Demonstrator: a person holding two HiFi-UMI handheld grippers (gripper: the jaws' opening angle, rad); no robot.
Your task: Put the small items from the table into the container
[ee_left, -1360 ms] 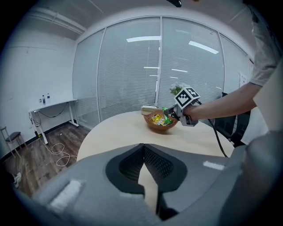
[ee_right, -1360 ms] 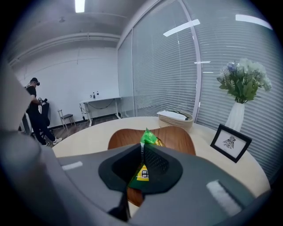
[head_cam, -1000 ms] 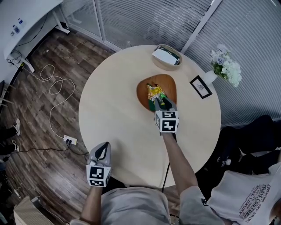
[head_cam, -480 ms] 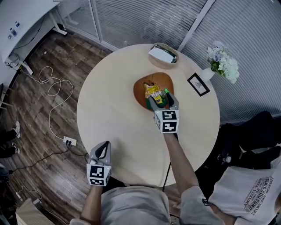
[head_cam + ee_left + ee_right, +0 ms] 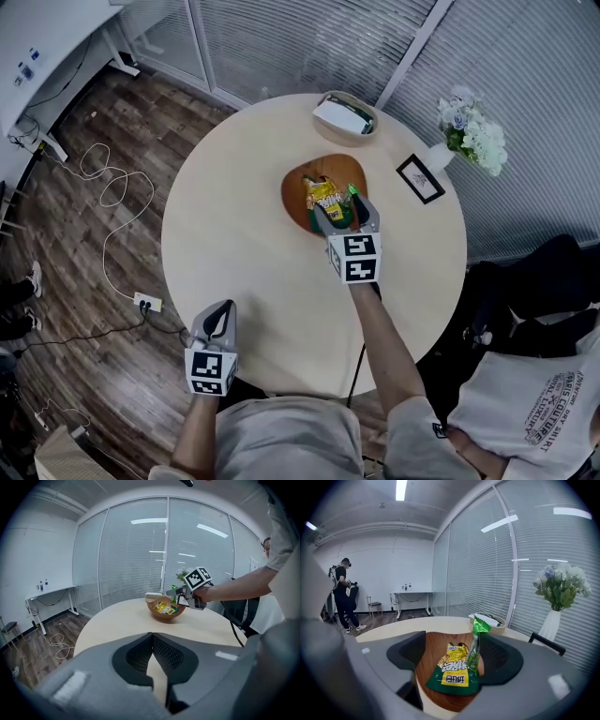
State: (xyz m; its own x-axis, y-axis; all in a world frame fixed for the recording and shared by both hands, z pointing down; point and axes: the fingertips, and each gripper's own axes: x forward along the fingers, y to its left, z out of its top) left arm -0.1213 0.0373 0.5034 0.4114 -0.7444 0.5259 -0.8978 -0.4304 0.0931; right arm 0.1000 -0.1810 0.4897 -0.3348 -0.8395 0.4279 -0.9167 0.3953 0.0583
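Right gripper [image 5: 344,214] is held over the bowl [image 5: 292,192], jaws opening so that the packets [image 5: 323,195] between them are released into it; left gripper [image 5: 218,317], jaws together, is parked idle

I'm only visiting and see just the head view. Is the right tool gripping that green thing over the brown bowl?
Observer: No. The right gripper view shows the right tool with its jaws opening and a slim green packet upright between them, leaning on one pad.
Operator: Is it hanging in the air?
Observer: No, its lower end rests on a yellow-green snack packet lying in the wooden bowl.
Operator: And the left tool?
Observer: The left gripper view shows its jaws together, nothing between them.
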